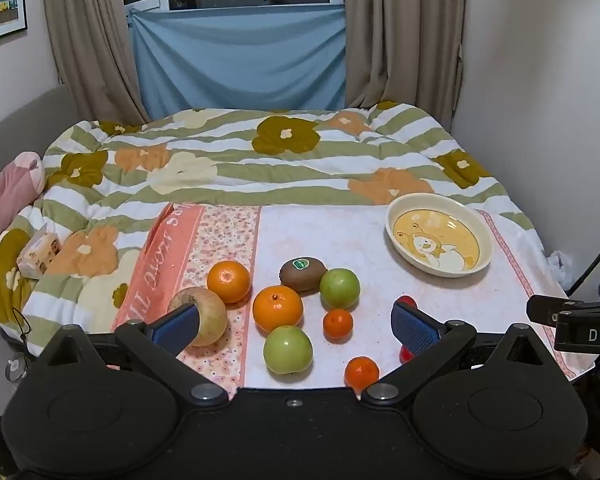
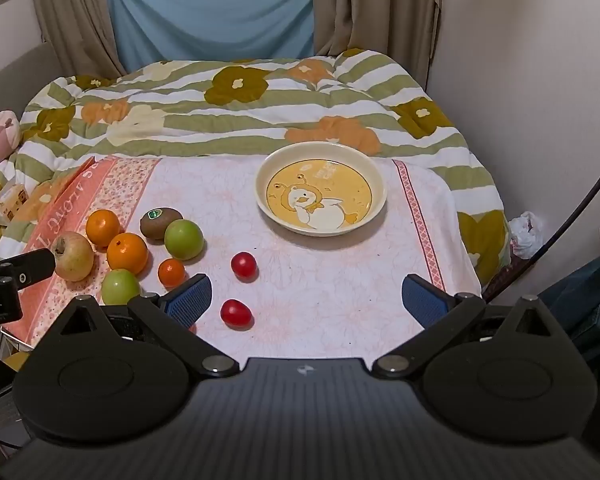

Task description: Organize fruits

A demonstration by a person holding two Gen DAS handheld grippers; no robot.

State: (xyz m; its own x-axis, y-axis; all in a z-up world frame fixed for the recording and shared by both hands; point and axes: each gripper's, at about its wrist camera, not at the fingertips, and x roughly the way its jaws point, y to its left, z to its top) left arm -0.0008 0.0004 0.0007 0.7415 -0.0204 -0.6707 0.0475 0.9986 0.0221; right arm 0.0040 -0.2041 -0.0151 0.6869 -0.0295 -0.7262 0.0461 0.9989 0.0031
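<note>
Both tools stand with their blue-padded fingers spread wide and nothing between them: the left gripper hovers over the fruit cluster, and the right gripper hangs over the bare pink-and-white patterned cloth that covers the small table. Nearest the right gripper lie two small red cherry tomatoes, apart from each other. To their left sits the cluster: two small orange mandarins, two larger round oranges, two green apples, one brown kiwi with a green sticker and one pale yellowish-brown fruit with a russet patch, possibly a pear or an apple, partly behind the left gripper's finger. That makes ten pieces, all on the cloth. One cream shallow bowl with a yellow cartoon duck print sits well apart at the far right, holding nothing. Beyond lies a green-striped floral quilt.
</note>
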